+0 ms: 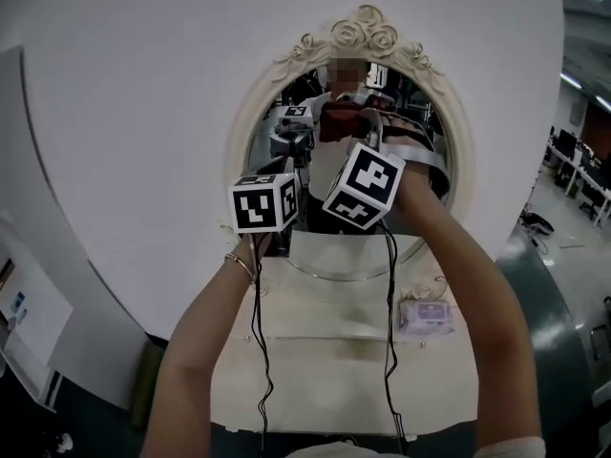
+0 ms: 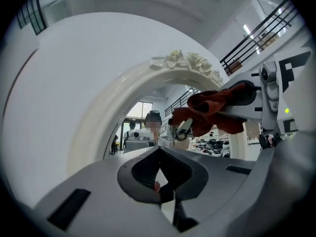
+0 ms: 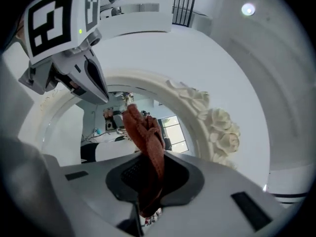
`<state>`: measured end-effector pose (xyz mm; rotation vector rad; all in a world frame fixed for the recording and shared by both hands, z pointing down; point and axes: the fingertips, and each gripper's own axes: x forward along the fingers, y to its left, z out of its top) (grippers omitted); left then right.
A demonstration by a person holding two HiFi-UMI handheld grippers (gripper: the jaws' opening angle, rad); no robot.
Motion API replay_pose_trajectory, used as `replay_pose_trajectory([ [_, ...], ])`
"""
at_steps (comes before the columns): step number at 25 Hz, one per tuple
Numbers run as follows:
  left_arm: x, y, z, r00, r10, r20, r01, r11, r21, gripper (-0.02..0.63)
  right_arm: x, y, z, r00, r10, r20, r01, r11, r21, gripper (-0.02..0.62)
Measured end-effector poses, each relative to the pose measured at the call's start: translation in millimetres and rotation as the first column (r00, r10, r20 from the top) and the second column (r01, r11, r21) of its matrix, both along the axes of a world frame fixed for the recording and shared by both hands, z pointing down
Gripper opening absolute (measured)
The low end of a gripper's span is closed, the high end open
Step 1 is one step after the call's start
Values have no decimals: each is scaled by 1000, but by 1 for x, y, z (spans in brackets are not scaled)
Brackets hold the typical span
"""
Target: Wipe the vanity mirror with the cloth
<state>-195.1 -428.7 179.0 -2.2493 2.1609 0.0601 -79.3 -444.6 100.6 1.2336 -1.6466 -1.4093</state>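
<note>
**Head view: both tongs raised to the vanity mirror, cloth in the right pair**

At 9 o'clock of the oval glass, the left gripper (image 2: pixel 159 182) is held up before the vanity mirror (image 1: pixel 336 252). In the left gripper view its jaws are closed together with nothing caught between them. Its marker cube (image 1: pixel 264 203) faces the camera. The left forearm rises from 7 o'clock, a thin bracelet (image 1: pixel 239 266) on the wrist.

Just beside it, towards the middle of the glass, the right gripper (image 3: pixel 148 181) is clamped on the rust-red cloth (image 3: pixel 146 141). The cloth stands bunched out of the jaws, toward 12 o'clock of the glass, below the moulded roses (image 1: pixel 364 32) on the white frame. Whether it touches the glass cannot be told. The right forearm slants up from 5 o'clock, its cube (image 1: pixel 365 186) tilted on one corner.

Black cables (image 1: pixel 260 351) hang from both cubes over the pale table (image 1: pixel 315 375), where a small packet (image 1: pixel 425 315) lies at 4 o'clock.
</note>
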Motion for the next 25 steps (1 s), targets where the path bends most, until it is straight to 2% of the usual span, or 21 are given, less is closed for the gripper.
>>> replay_pose_trajectory([
  [6, 13, -3, -63, 999, -5, 52, 1, 997, 79, 5, 1, 4, -59, 1000, 25, 15, -26, 993, 111, 60],
  [9, 14, -1, -79, 999, -9, 36, 5, 995, 100, 5, 0, 1, -72, 999, 44, 10, -45, 990, 136, 60],
  [12, 13, 0, -86, 998, -24, 49, 19, 994, 108, 5, 0, -2, -76, 999, 39, 25, -43, 989, 139, 60],
  [19, 11, 1, -72, 999, -25, 39, 21, 996, 89, 5, -1, -6, -64, 999, 42, 10, -43, 993, 109, 60],
  [25, 13, -3, -22, 1000, -12, 24, 12, 1000, 10, 5, -4, -6, -34, 1000, 30, 9, -31, 998, 49, 60],
])
